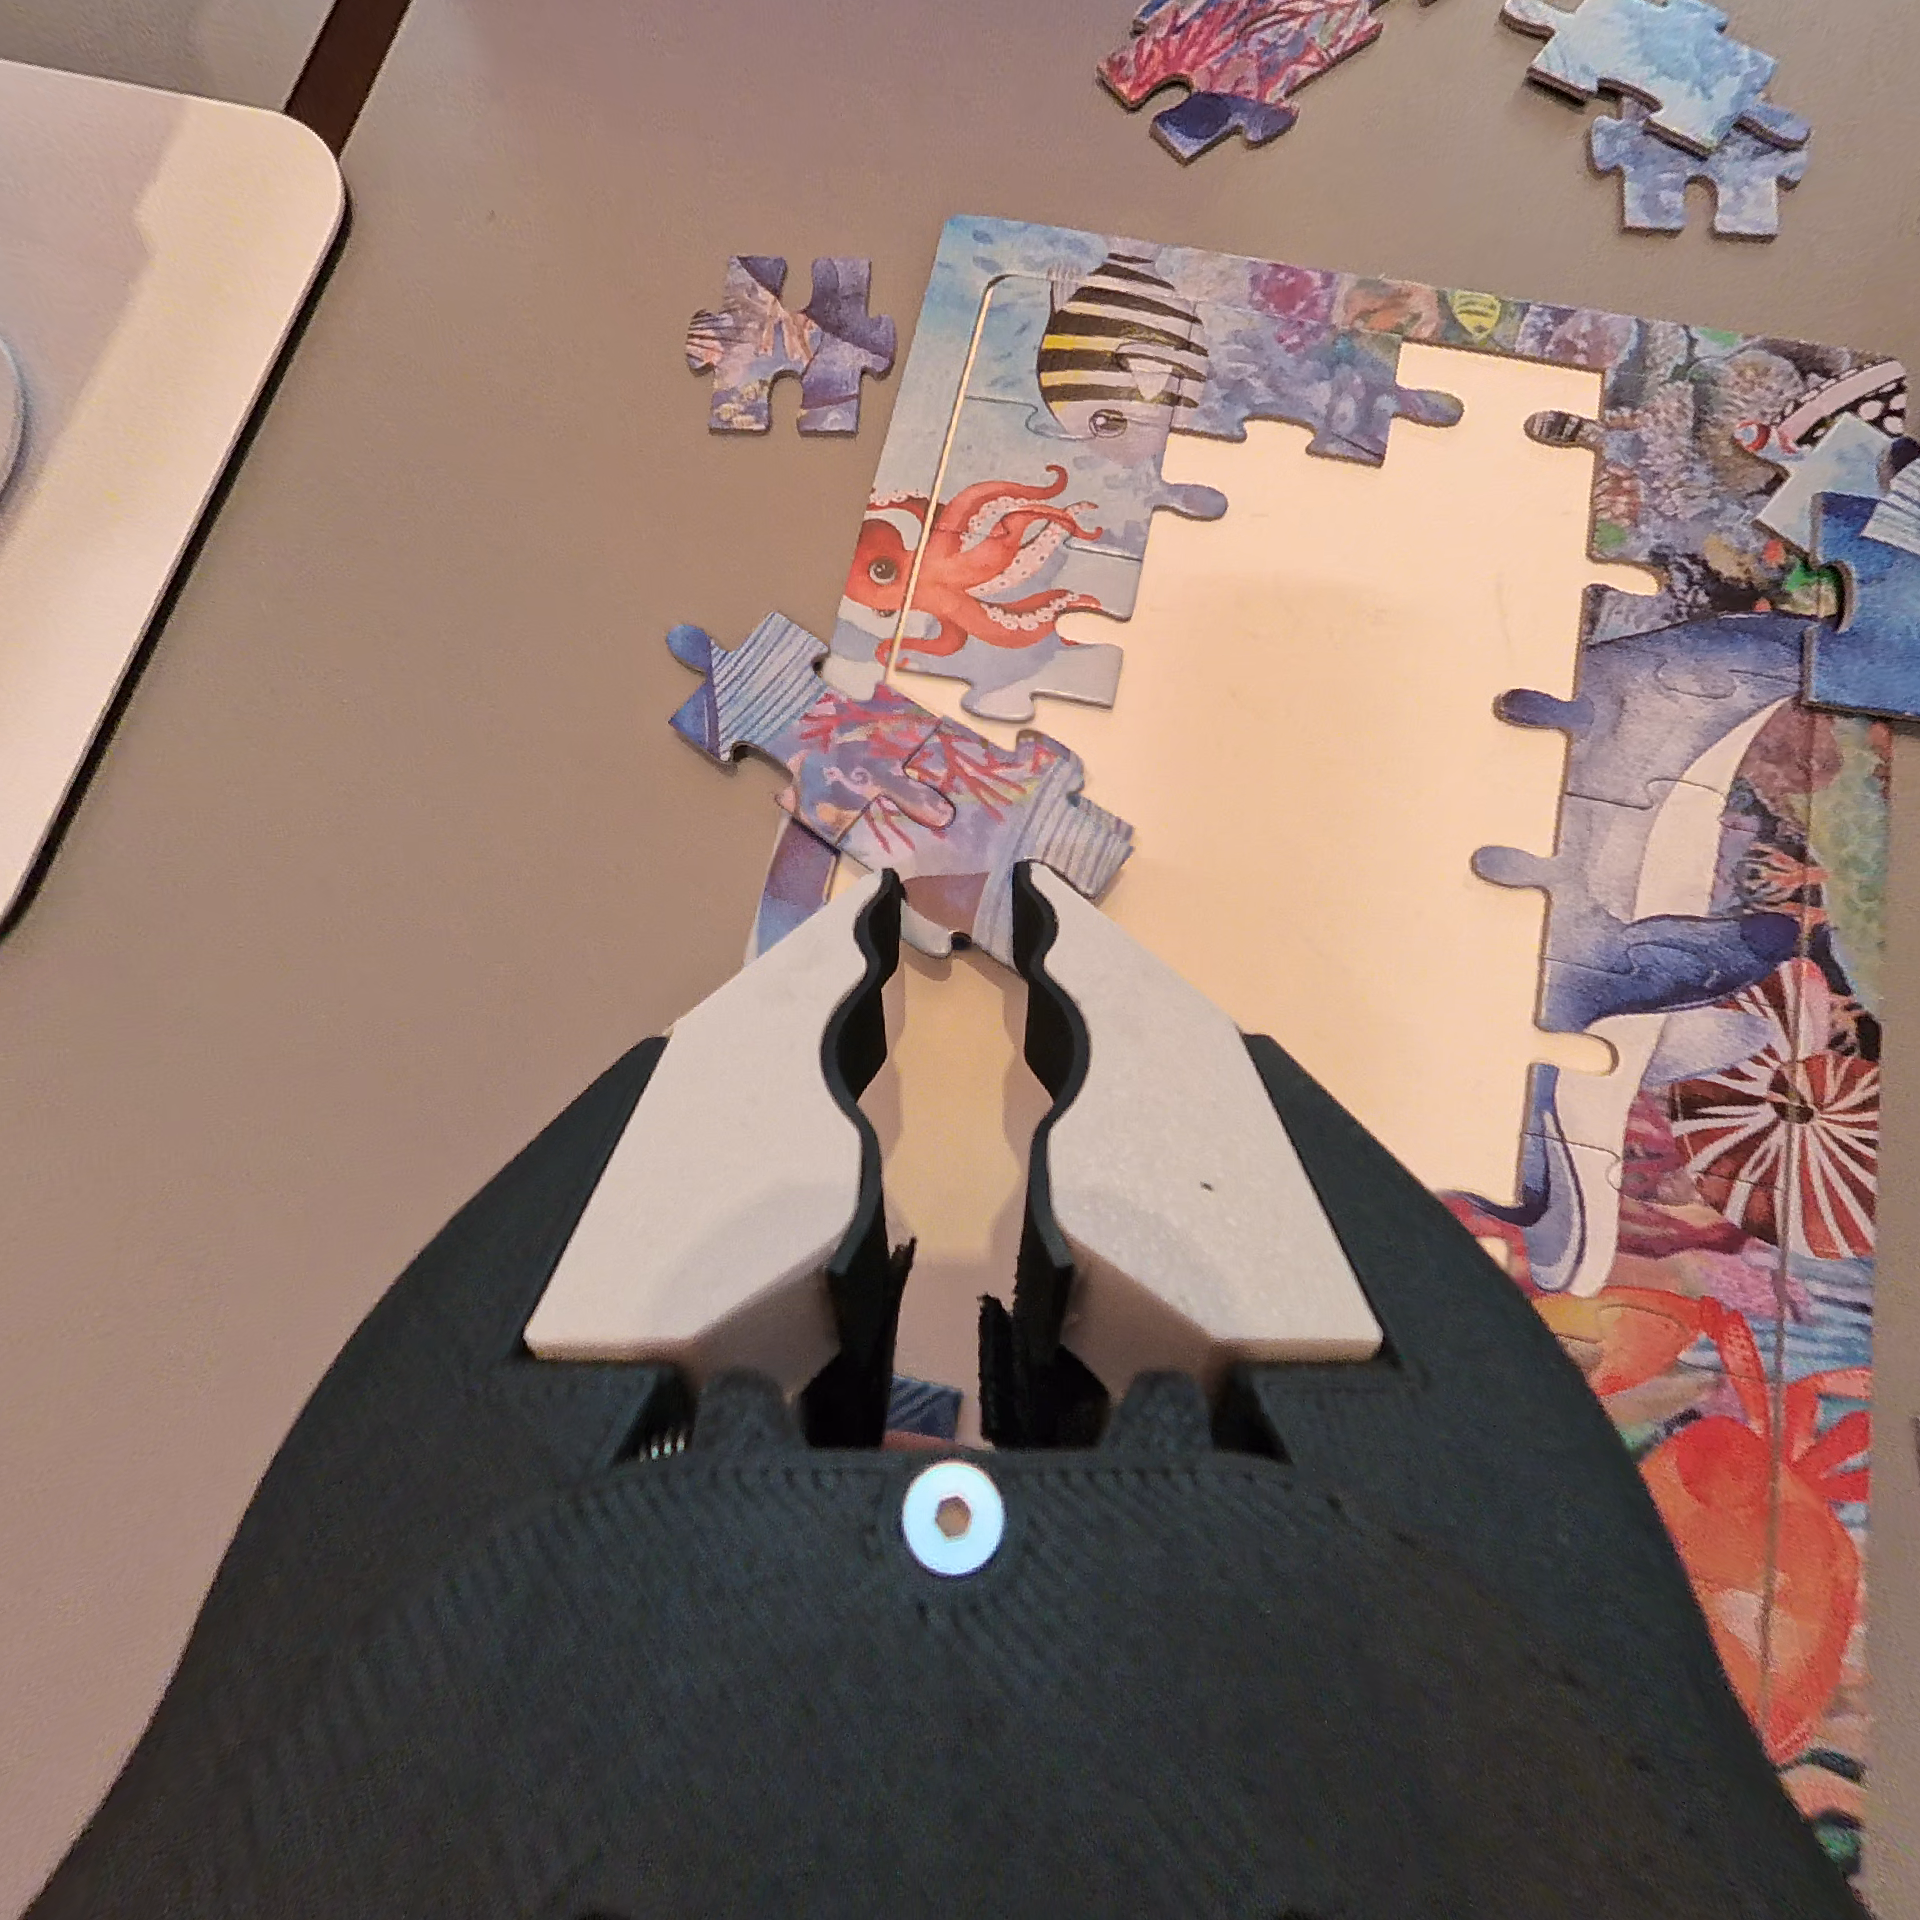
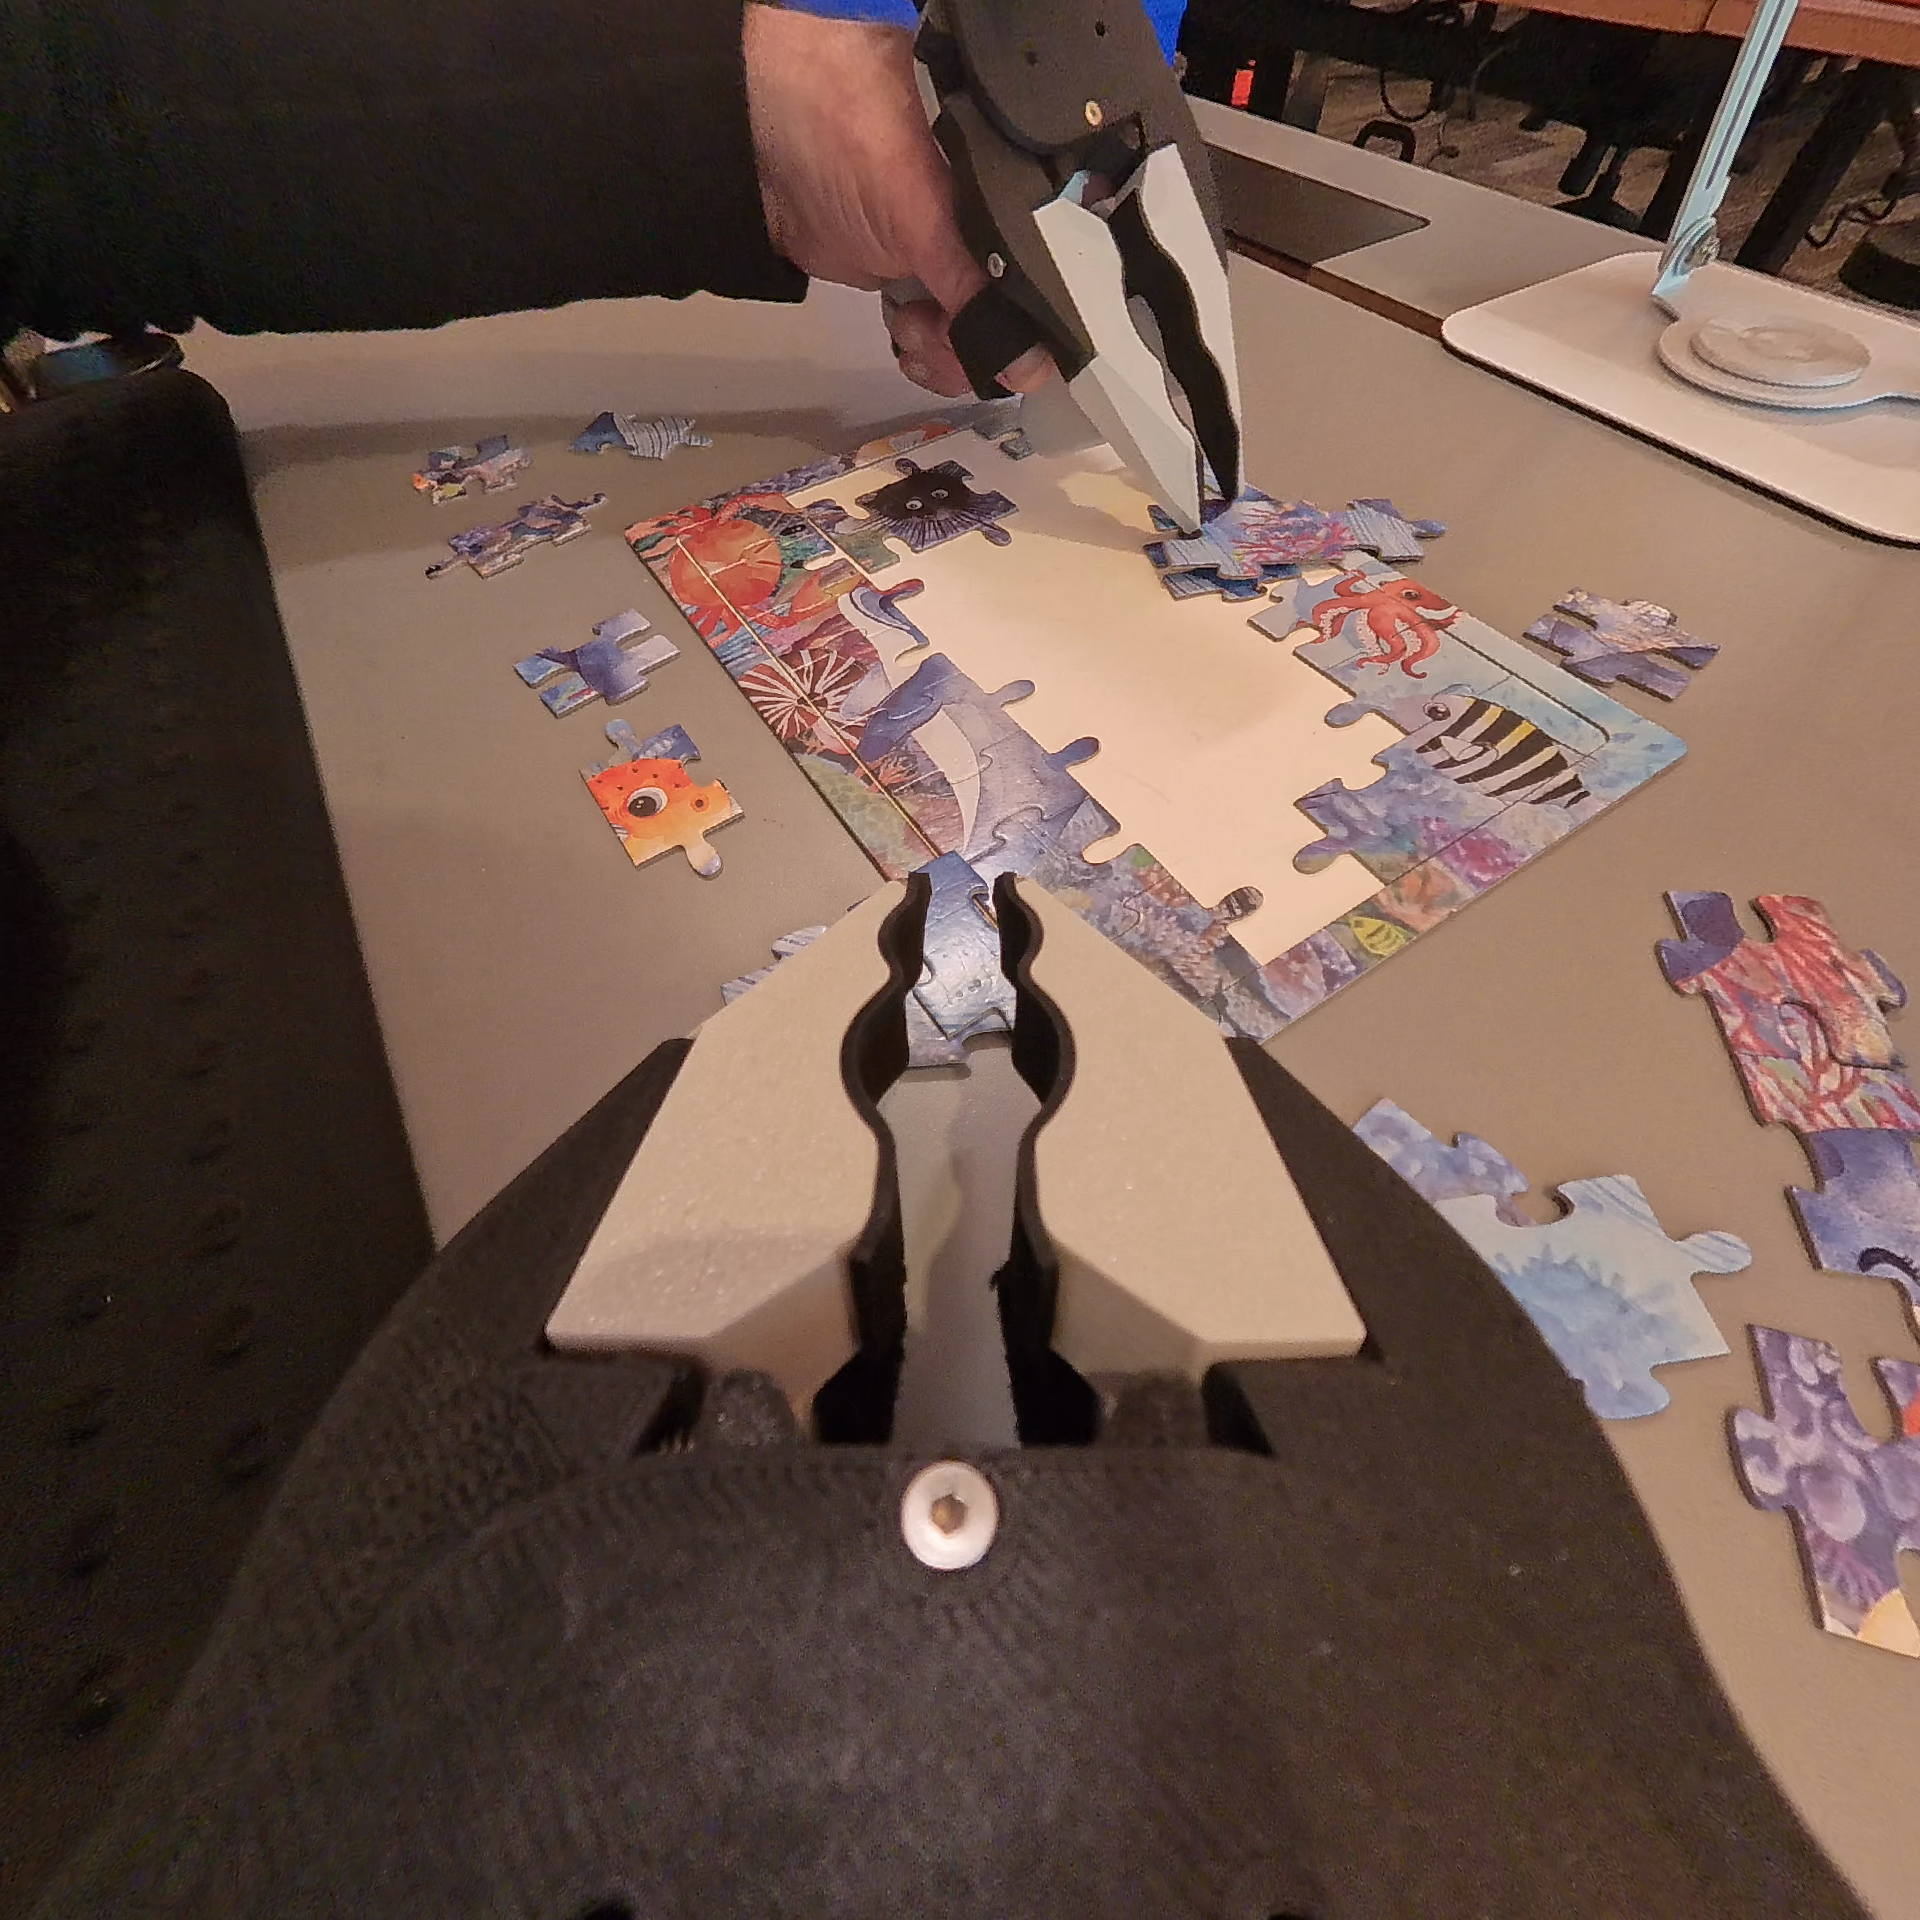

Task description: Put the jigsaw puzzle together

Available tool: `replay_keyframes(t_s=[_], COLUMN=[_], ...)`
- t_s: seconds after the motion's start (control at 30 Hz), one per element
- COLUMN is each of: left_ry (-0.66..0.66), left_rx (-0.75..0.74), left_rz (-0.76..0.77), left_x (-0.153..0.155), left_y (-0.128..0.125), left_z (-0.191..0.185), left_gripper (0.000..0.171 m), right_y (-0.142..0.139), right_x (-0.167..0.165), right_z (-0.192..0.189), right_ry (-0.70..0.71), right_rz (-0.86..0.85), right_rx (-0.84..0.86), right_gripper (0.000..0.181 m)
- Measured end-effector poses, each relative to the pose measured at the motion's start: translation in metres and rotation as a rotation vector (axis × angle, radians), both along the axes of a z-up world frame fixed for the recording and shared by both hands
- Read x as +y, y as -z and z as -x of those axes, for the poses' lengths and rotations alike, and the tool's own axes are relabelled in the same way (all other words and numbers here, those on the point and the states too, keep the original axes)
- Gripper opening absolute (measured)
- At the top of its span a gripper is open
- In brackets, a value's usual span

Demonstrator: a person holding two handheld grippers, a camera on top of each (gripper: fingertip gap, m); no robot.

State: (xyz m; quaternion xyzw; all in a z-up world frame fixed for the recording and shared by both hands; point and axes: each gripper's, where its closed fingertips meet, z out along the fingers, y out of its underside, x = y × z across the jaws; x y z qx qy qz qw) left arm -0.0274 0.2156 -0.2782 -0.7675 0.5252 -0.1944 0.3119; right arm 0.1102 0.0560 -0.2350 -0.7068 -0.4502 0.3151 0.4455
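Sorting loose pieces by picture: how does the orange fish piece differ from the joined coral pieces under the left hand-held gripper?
The orange fish piece is a single piece lying flat on the table, away from the puzzle frame; the coral pieces are several joined and overlap the frame's edge. The fish piece is mostly orange; the coral pieces are blue with red coral. Neither is fitted yet.

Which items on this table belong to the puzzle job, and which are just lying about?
Job:
- puzzle tray
- coral cluster at the left tongs
- blue piece at the right tongs
- loose pufferfish piece

Lying about:
- white stand base
- light-blue post
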Motion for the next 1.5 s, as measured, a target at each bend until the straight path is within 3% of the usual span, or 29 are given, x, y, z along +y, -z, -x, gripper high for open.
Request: replay_keyframes(t_s=[0.6,0.77,0.87,1.03,1.27,1.5], left_ry=[-0.028,-0.054,-0.072,-0.061,-0.049,0.011], left_rx=[0.042,0.072,0.036,0.011,0.024,0.061], left_rz=[0.067,0.074,0.047,-0.068,-0.060,-0.024], left_x=[-0.050,-0.060,-0.049,-0.002,0.072,0.087], left_y=[0.000,-0.005,-0.027,-0.055,-0.026,-0.002], left_z=[0.015,0.026,0.025,-0.005,-0.061,-0.087], left_gripper=[0.019,0.035,0.047,0.048,0.038,0.040], right_y=[0.001,0.001,0.001,0.001,-0.001,0.000], right_x=[-0.001,-0.001,-0.001,-0.001,-0.001,-0.004], right_z=[0.001,0.000,0.000,0.000,-0.001,0.002], right_ry=[-0.004,-0.001,-0.001,-0.002,-0.002,-0.013], right_rz=[-0.005,-0.009,-0.011,-0.009,-0.009,-0.022], right_rx=[-0.006,-0.011,-0.013,-0.012,0.004,-0.011], right_gripper=[0.012,0.012,0.012,0.011,0.009,0.008])
